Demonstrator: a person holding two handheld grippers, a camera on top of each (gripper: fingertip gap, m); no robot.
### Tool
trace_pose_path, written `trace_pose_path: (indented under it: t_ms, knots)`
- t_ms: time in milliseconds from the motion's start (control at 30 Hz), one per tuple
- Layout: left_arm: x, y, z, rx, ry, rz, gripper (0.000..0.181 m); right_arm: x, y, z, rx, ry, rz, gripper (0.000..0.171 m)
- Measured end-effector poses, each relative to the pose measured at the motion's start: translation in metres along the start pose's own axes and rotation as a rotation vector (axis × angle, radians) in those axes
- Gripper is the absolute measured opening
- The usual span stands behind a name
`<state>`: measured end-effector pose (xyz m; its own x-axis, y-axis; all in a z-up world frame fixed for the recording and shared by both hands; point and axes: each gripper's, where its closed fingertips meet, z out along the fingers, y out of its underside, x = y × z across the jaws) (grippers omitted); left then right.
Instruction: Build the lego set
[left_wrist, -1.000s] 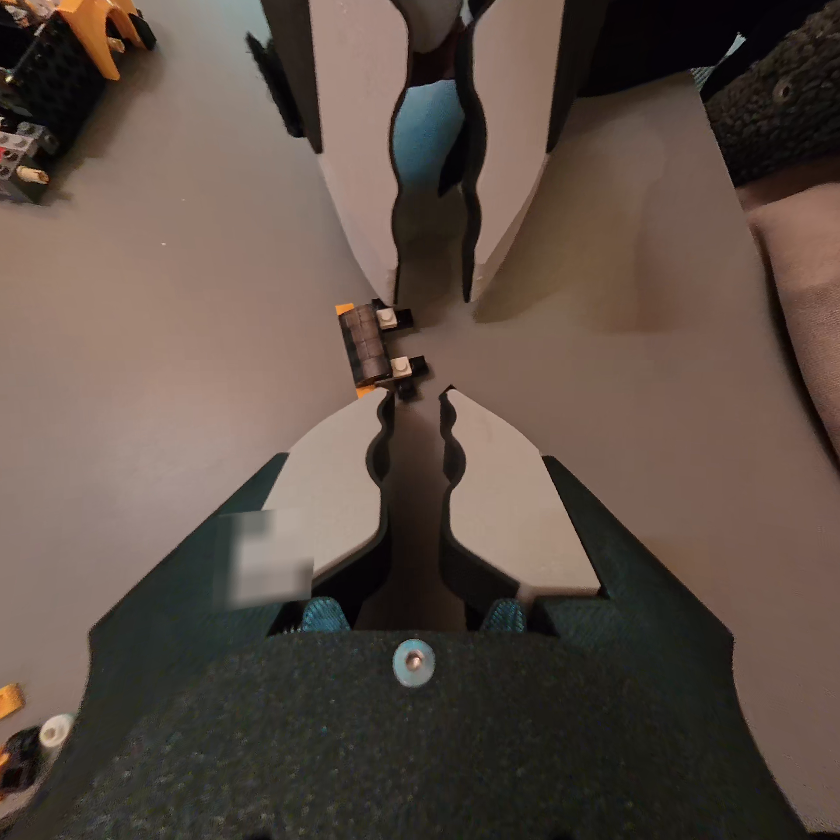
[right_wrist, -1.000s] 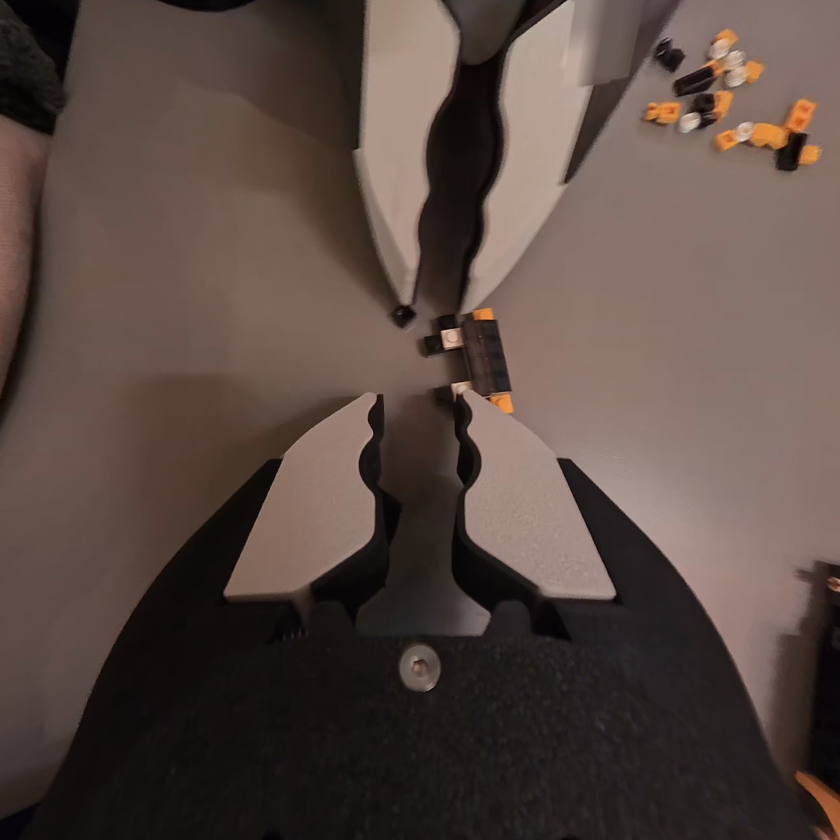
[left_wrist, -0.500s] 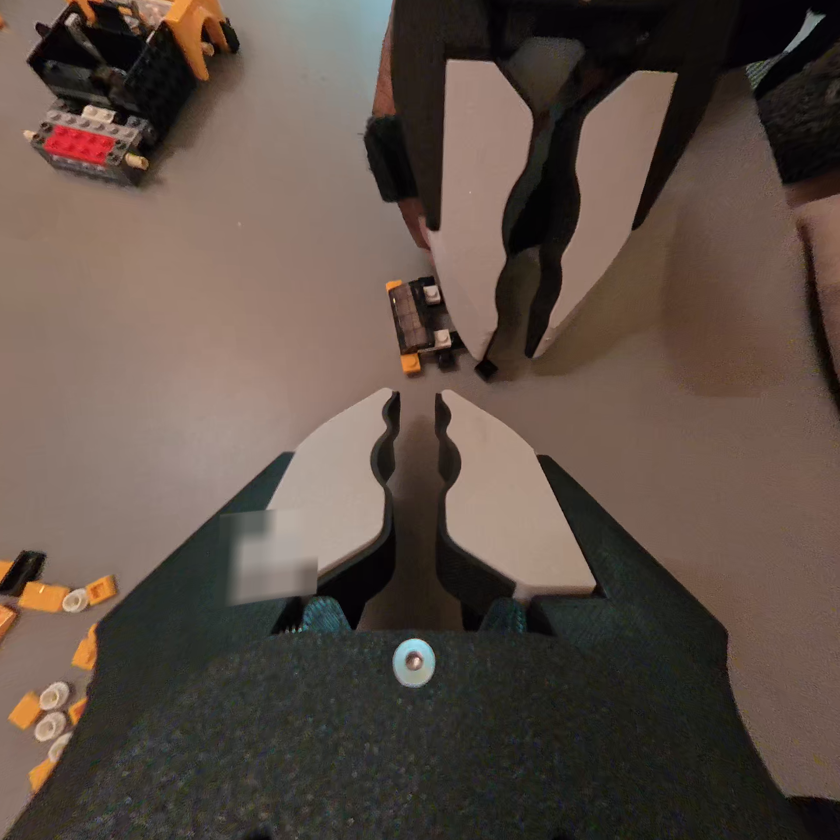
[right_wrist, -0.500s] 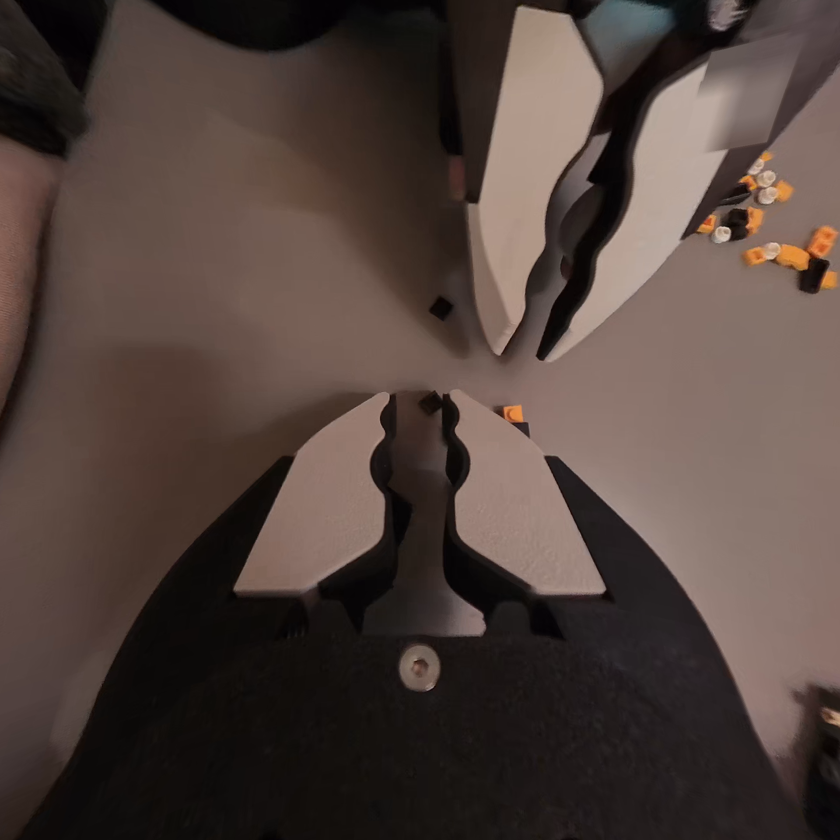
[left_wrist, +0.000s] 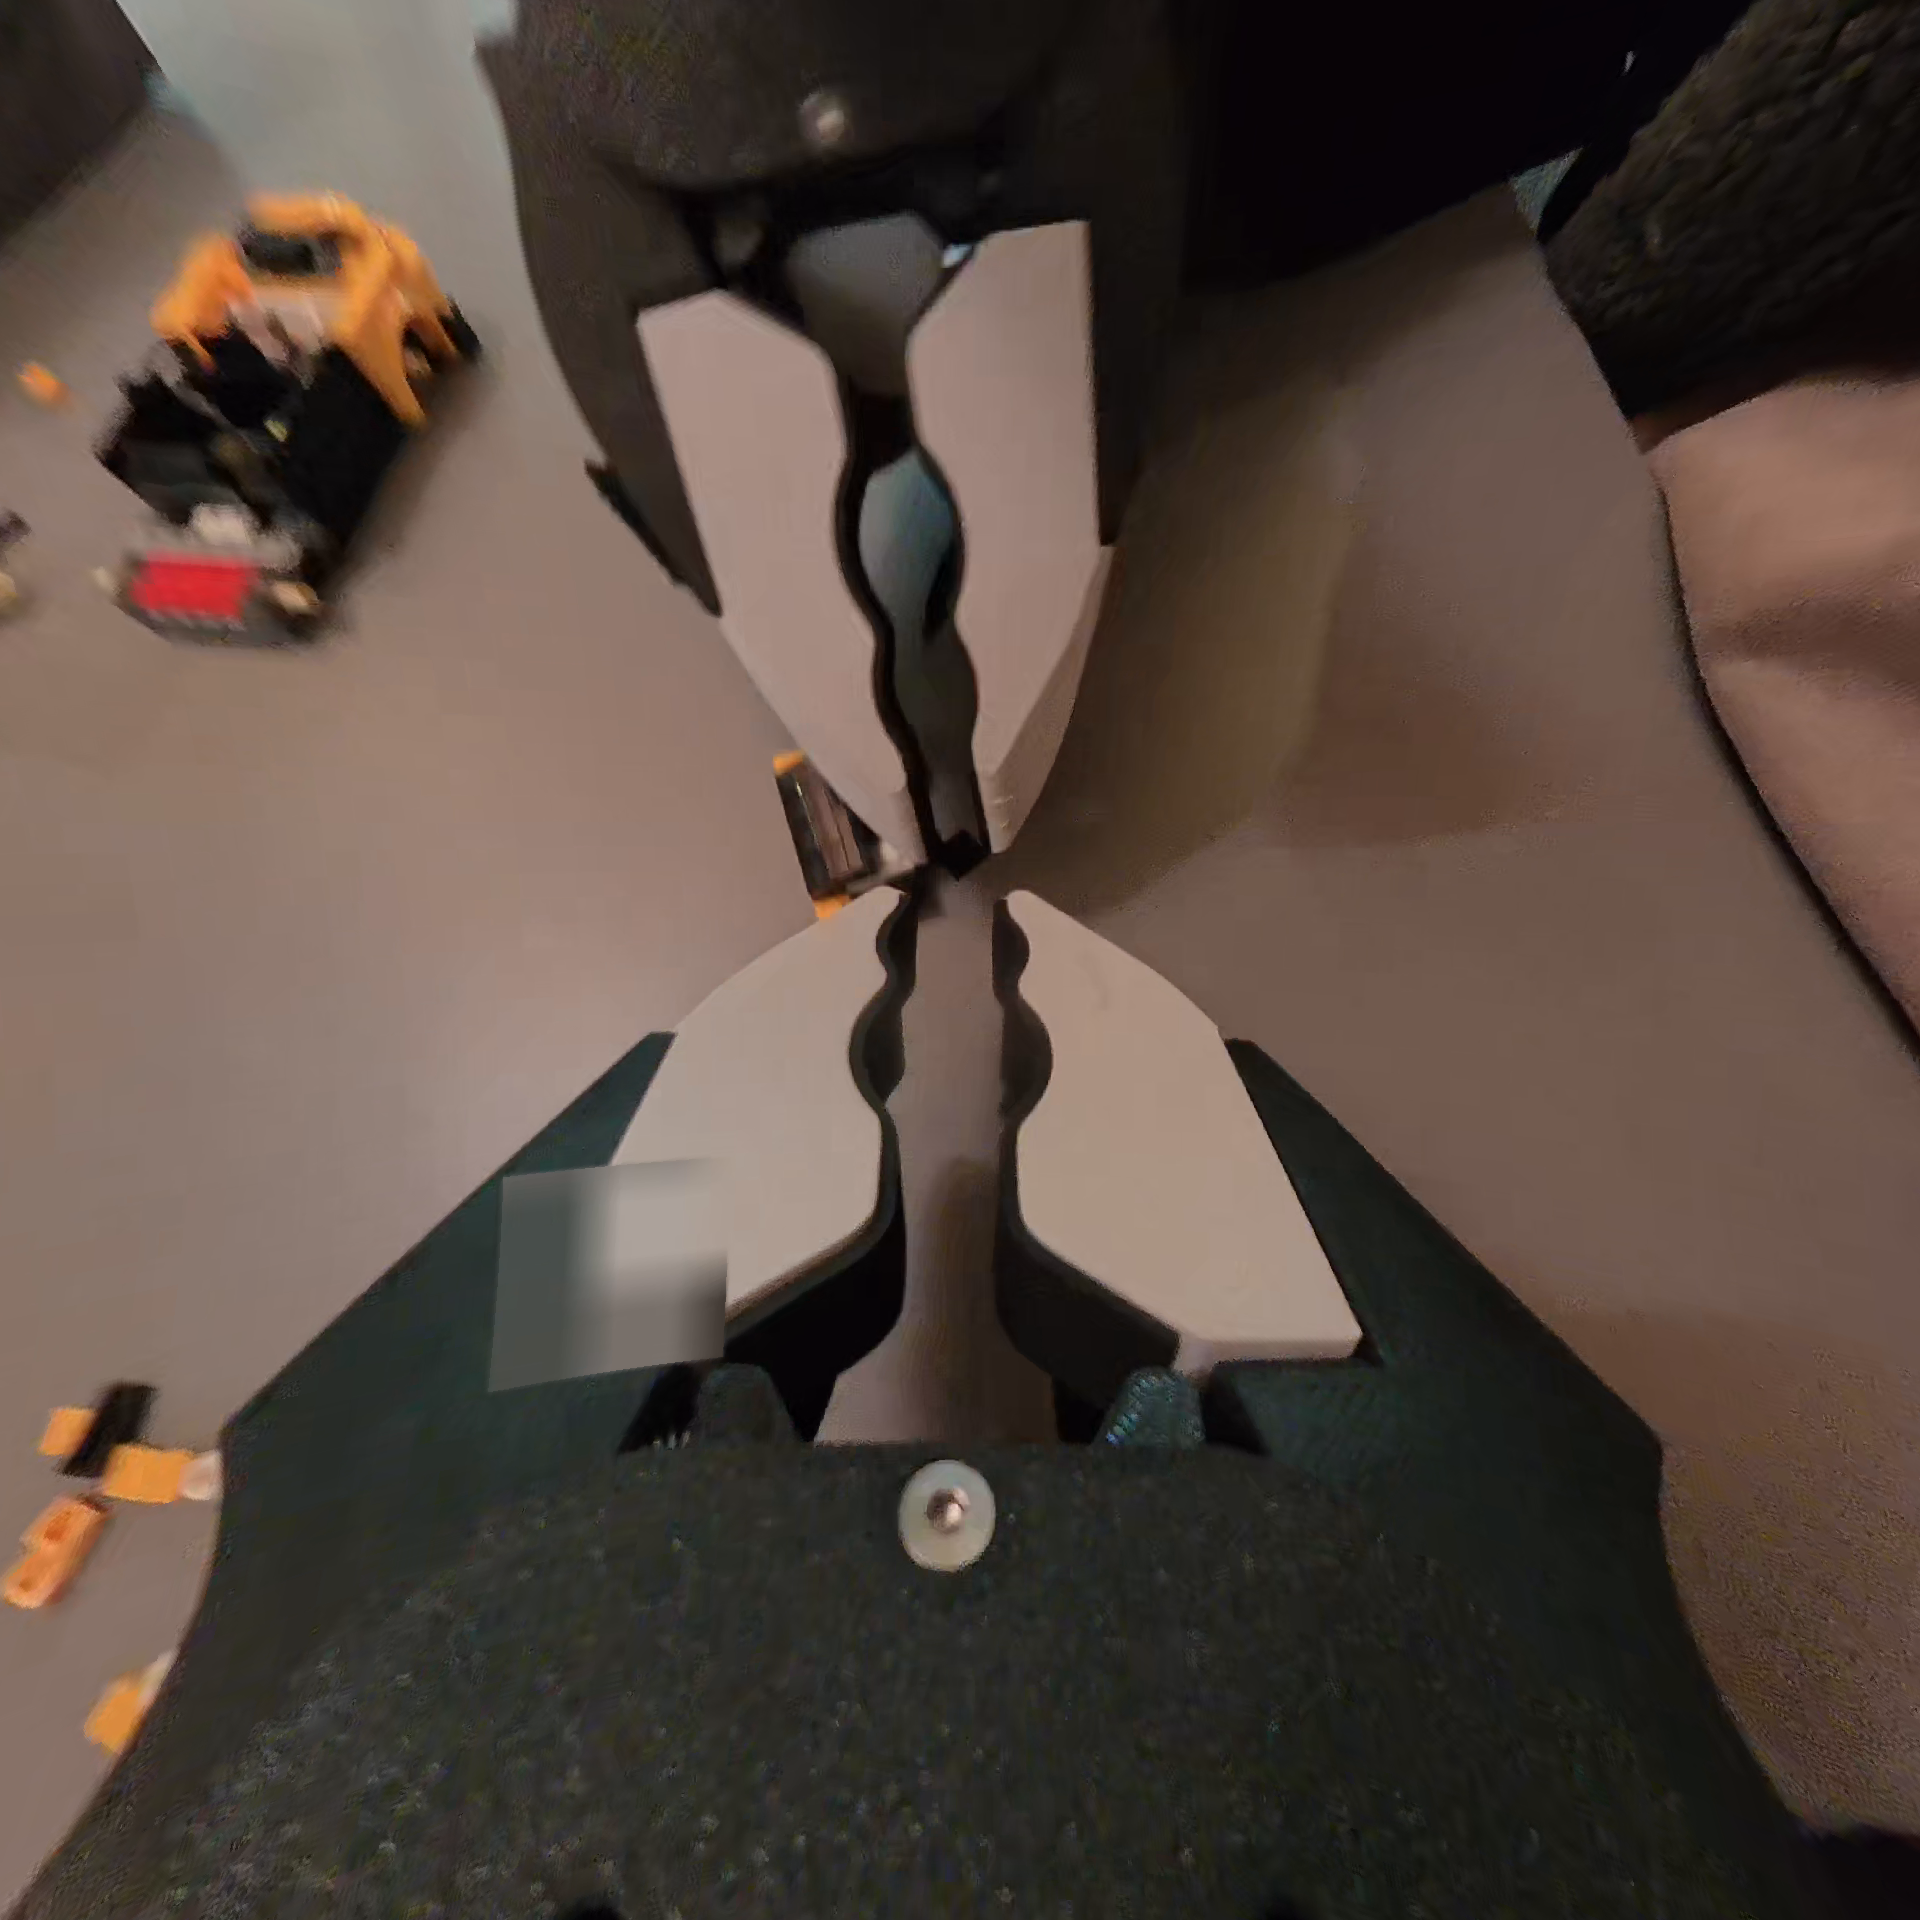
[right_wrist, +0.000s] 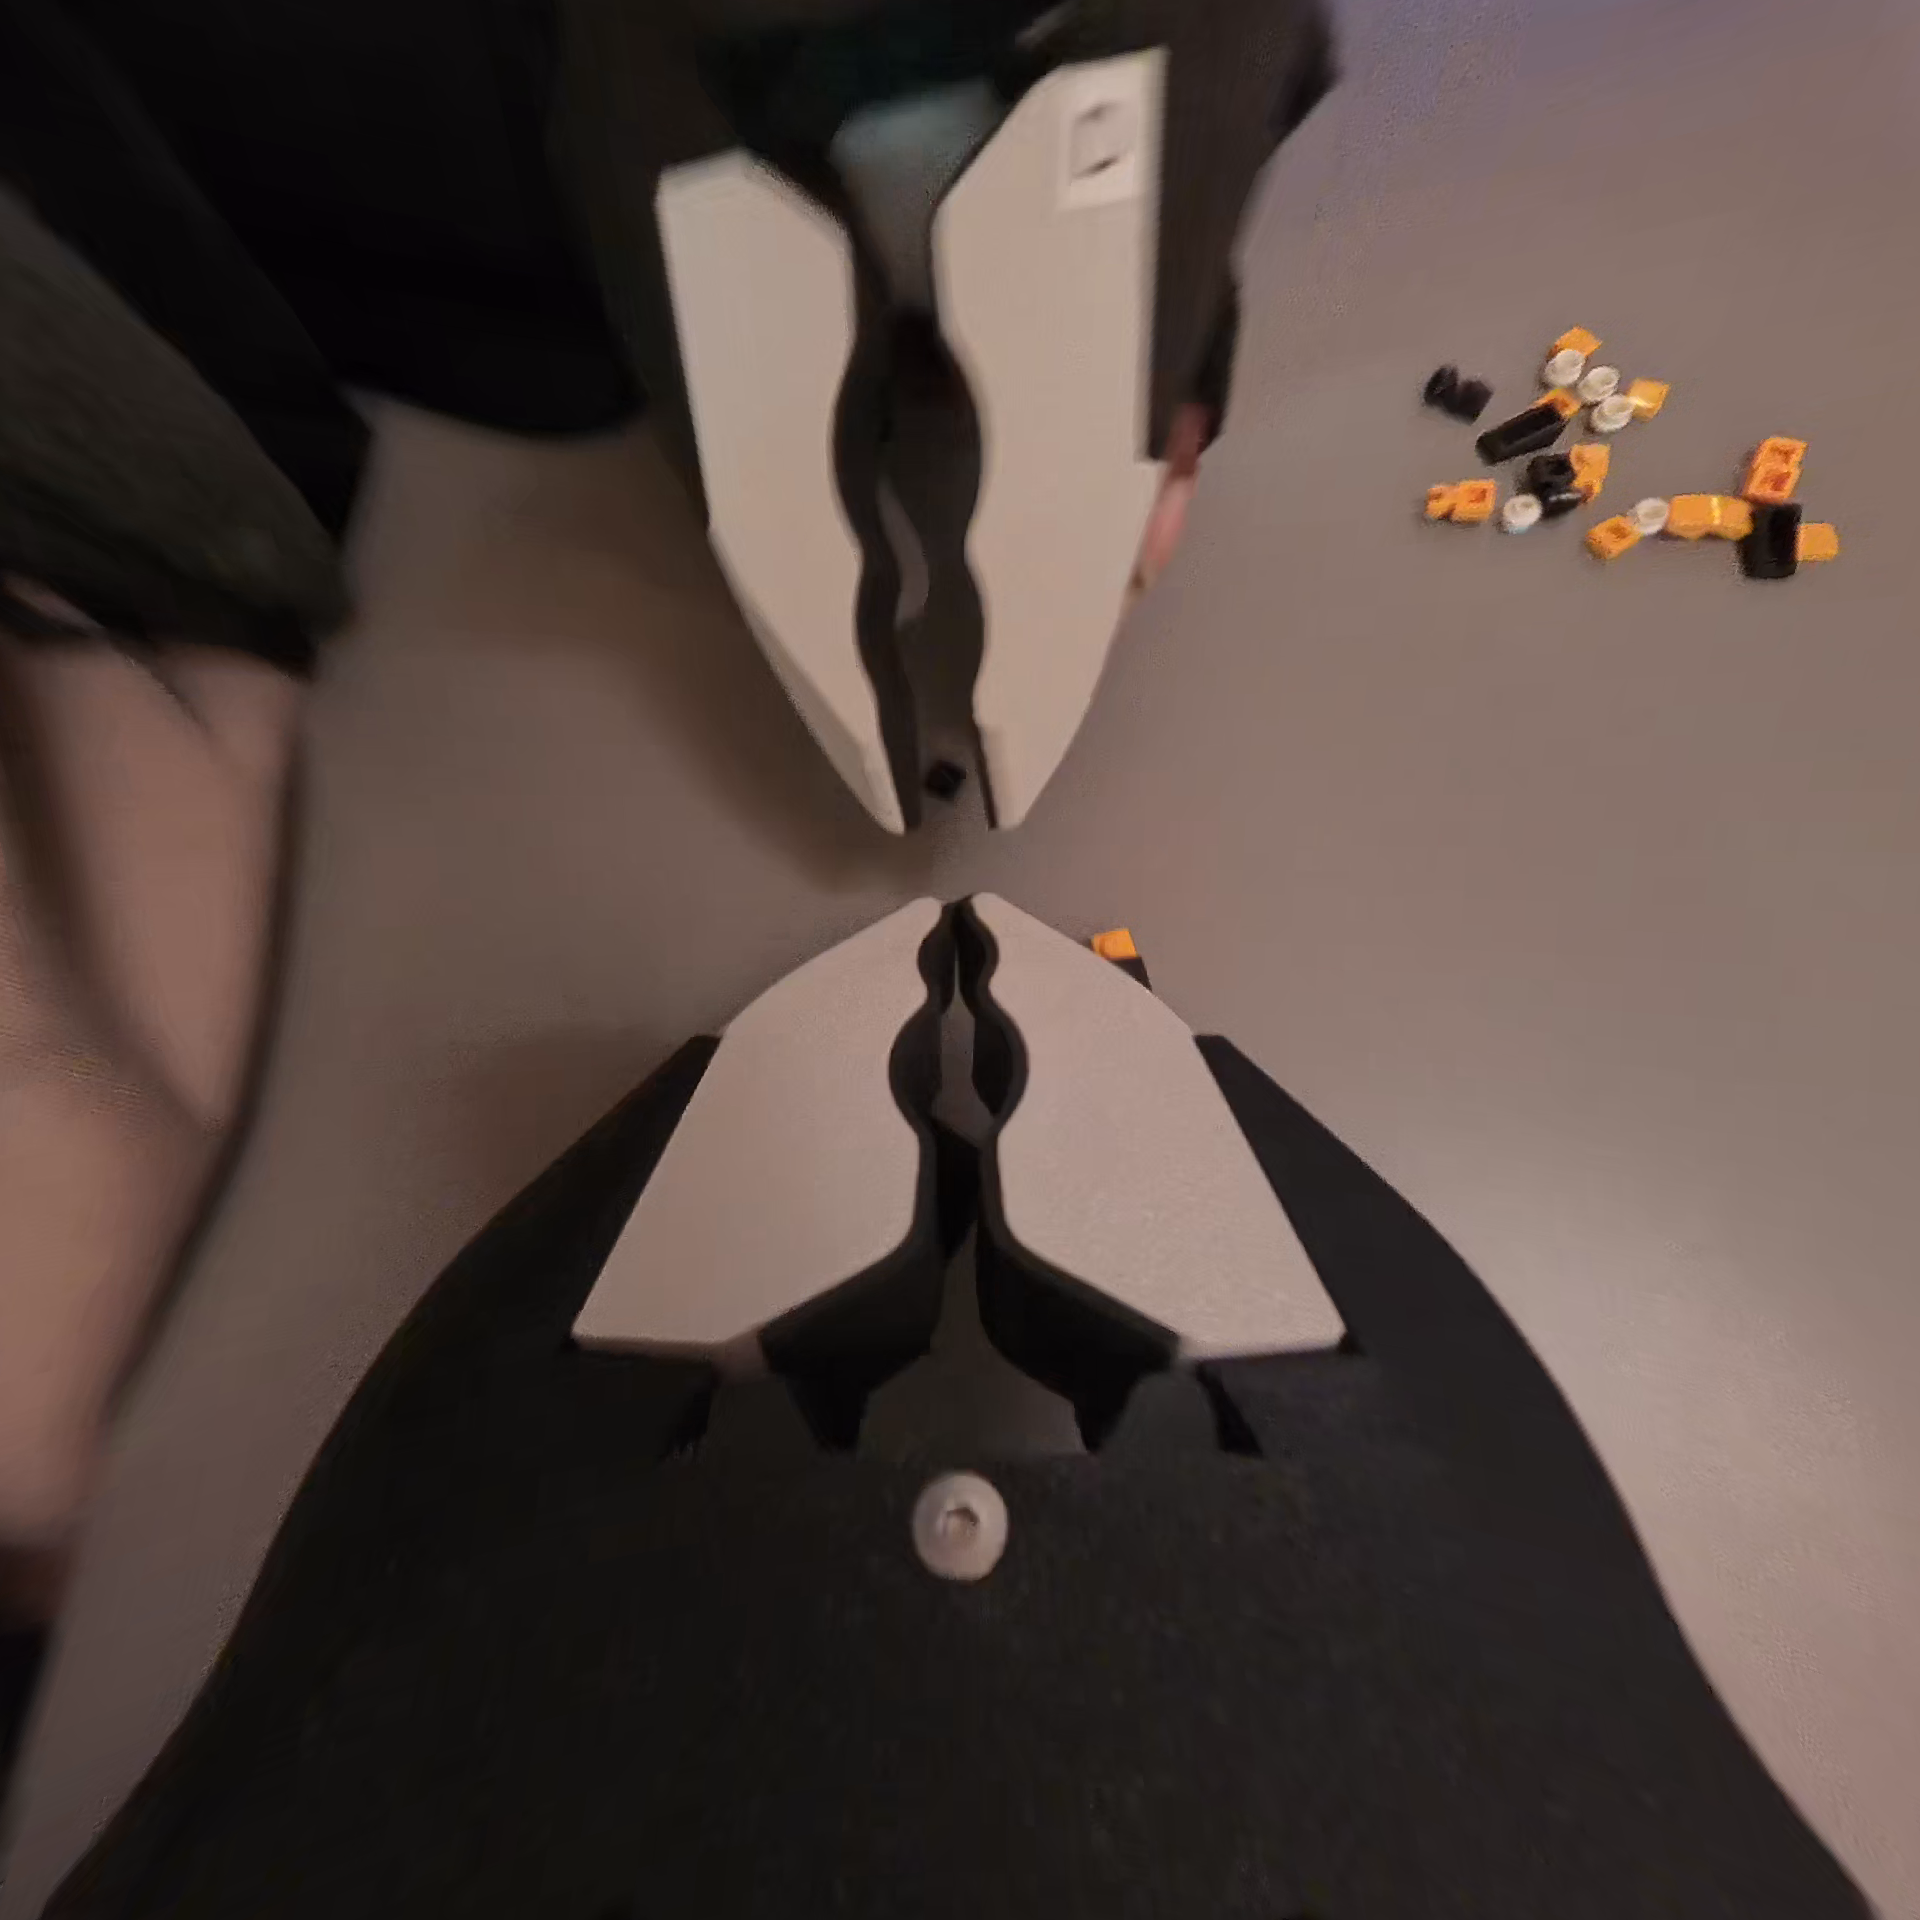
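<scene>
Change: the right gripper (right_wrist: 956, 906) is now showing its fingers drawn almost together, where half a second ago a clear gap was standing between them; the two grippers are now meeting tip to tip over the grey table (left_wrist: 416, 935)
Right fingers: closing to a sliver; from the left view a small black piece (left_wrist: 961, 854) is sitting at their tips and appears pinched; the right view is not showing it
Left fingers: the left gripper (left_wrist: 951, 904) is standing narrowly parted, bare table showing through the gap; it is holding nothing
Task's thing: the black sub-assembly with orange ends (left_wrist: 821, 831) is lying flat on the table, just beside the meeting tips, on the left gripper's left
Long axis: running roughly along the line joining the two grippers
Facing: cannot tell; a right finger is covering the inner edge
Nearer: the right gripper, judging by the overlap; the left tips are sitting just short of the near orange end
Coming move: likely setting the piece sideways onto that inner edge
Elsewhere: the partly built model (left_wrist: 270, 436) and loose pieces (right_wrist: 1621, 468) are lying well apart
</scene>
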<state>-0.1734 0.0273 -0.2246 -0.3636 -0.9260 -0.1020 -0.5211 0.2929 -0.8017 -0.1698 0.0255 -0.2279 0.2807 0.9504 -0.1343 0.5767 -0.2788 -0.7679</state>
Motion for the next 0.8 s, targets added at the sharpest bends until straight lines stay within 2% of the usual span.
trace_pose_path:
  t_ms: [133, 267, 400, 533, 800]
  knots:
    - [0.002, -0.020, -0.004, 0.038, -0.097, 0.168, 0.012, -0.002, -0.019, -0.020, 0.179, -0.148, 0.202, 0.000]
    - [0.000, -0.016, -0.004, -0.025, -0.147, 0.245, 0.012, 0.007, -0.013, -0.020, 0.152, -0.079, 0.179, 0.000]
    - [-0.020, 0.010, -0.007, -0.130, -0.195, 0.162, 0.006, 0.022, 0.002, -0.016, 0.034, 0.093, 0.035, 0.002]
    - [-0.027, 0.038, 0.002, -0.208, -0.148, -0.027, 0.013, 0.025, 0.006, -0.013, 0.000, 0.128, 0.017, 0.005]
    - [-0.035, 0.036, 0.019, -0.180, -0.129, -0.069, 0.017, 0.041, 0.009, -0.019, -0.005, 0.194, 0.051, 0.006]
